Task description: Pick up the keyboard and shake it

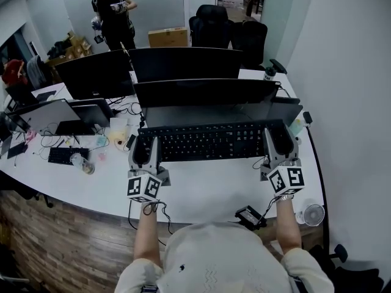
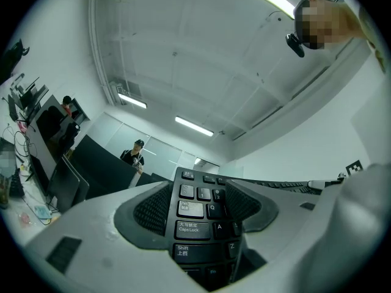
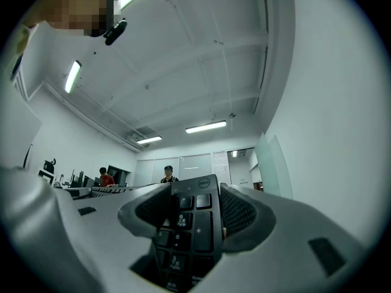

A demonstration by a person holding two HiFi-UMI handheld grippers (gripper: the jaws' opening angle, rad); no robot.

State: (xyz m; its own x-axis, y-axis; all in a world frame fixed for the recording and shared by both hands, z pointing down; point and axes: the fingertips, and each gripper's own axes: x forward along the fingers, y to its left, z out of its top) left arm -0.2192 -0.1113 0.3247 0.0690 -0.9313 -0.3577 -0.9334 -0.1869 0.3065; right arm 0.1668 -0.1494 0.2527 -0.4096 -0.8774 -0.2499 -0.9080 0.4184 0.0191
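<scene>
A person seen from above holds a long black keyboard (image 1: pixel 211 142) by its two short ends, in front of the monitors on a curved white worktop (image 1: pixel 208 185). The left gripper (image 1: pixel 146 146) clamps the 9 o'clock end, with its jaws closed over the Caps Lock and Shift keys. The right gripper (image 1: pixel 278 142) clamps the 3 o'clock end, with its jaws closed over the number pad. Whether the keyboard is clear of the worktop cannot be told. It looks like a light, stiff plastic slab that may bend a little along its length, so holding both ends suits it. Its smooth edges could slide in the jaws during a hard shake, and the keycaps under the pads will give. Counted: one held keyboard, one smaller keyboard (image 1: pixel 61 155) at 9 o'clock, at least four dark monitors, two office chairs at 12 o'clock, one cardboard box (image 1: pixel 167 37), one small fan (image 1: pixel 313 214) at 4 o'clock, and one standing person (image 1: pixel 113 11) at 11 o'clock.
</scene>
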